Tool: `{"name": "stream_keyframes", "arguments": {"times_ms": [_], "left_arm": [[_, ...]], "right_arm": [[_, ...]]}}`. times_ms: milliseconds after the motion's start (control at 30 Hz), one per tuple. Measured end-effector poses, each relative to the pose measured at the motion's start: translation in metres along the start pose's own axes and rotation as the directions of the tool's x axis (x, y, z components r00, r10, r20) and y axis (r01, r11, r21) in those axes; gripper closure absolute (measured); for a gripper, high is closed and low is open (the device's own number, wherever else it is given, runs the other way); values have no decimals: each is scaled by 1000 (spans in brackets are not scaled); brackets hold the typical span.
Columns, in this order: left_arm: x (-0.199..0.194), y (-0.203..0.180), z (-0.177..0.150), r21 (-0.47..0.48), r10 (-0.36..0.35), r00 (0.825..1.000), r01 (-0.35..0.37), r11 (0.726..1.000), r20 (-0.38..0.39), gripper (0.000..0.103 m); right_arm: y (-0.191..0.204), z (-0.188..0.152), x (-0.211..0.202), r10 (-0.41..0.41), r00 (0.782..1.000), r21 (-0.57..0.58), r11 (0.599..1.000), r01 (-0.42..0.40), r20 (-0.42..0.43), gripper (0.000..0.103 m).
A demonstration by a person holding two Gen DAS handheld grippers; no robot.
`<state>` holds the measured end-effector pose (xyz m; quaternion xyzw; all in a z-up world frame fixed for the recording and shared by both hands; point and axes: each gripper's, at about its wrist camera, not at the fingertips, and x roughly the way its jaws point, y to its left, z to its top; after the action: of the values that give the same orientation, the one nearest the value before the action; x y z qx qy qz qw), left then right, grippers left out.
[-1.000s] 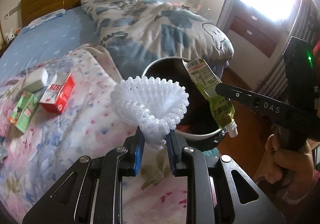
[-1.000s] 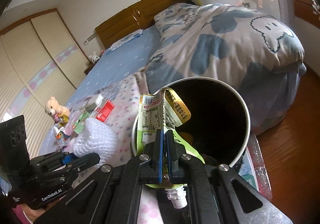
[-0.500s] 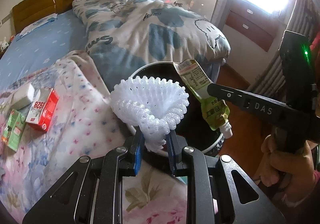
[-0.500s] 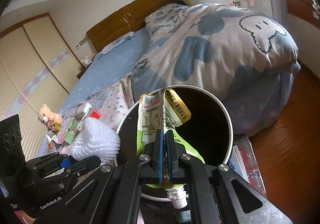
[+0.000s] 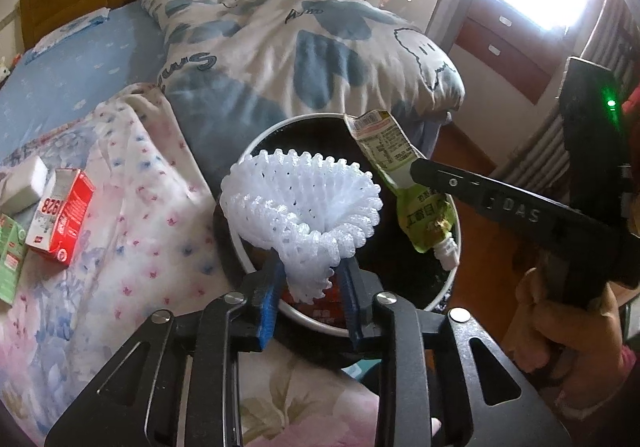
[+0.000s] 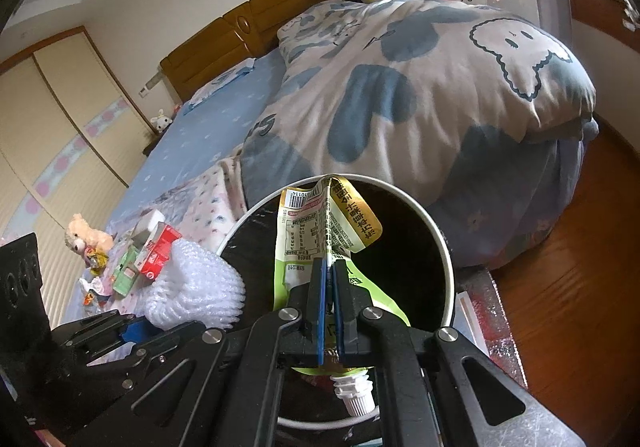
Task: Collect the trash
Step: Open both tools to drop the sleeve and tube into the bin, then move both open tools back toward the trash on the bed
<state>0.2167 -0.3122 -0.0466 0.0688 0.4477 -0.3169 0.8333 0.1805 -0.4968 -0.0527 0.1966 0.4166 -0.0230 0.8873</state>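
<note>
My left gripper (image 5: 310,267) is shut on a white foam fruit net (image 5: 304,207) and holds it above the near rim of a round trash bin (image 5: 256,139) with a dark liner. My right gripper (image 6: 329,267) is shut on a green drink pouch (image 6: 316,227) with a white spout, held over the bin's mouth (image 6: 400,247). The pouch (image 5: 400,167) and the right gripper also show in the left wrist view, on the right. The net (image 6: 192,287) shows at the left in the right wrist view.
A red carton (image 5: 60,219), a green carton (image 5: 8,259) and a white box (image 5: 24,183) lie on the floral blanket at the left. A bed with a blue-patterned duvet (image 5: 304,39) lies behind the bin. Wooden floor (image 6: 580,287) is to the right.
Both grippers have moved closer over the bin with their loads. The cartons have slid further left in the left wrist view. Both grips are unchanged.
</note>
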Motion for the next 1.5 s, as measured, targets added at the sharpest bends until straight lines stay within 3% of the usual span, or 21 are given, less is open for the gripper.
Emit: {"name": "stream_keyframes", "arguments": {"times_ms": [133,167,267,367,500,833,1500], "left_arm": [[-5,2,-4,-5,-1,1000,1,1000,19,43],[-6,4,-6,-11,1,1000,-1,1000,21,41],[-10,9,-14,-27,0,1000,1,1000,26,38],[-17,18,-27,-47,20,999,-18,999,36,36],[-30,35,-44,-86,56,997,-52,995,54,35],[-74,100,-88,-266,142,986,-115,957,85,35],[-129,190,-151,-444,310,948,-247,861,74,35]], "right_arm": [[-3,1,4,-16,1000,9,1000,16,-10,93],[-4,1,5,-19,1000,16,1000,20,-12,87],[-6,-2,3,-18,1000,33,999,18,5,57],[-3,-5,-1,-13,1000,38,999,13,17,50],[10,-12,-6,1,999,35,999,-2,38,27],[80,-40,2,74,997,-50,996,-73,19,22],[184,-80,49,156,984,-134,977,-167,-90,21]]}}
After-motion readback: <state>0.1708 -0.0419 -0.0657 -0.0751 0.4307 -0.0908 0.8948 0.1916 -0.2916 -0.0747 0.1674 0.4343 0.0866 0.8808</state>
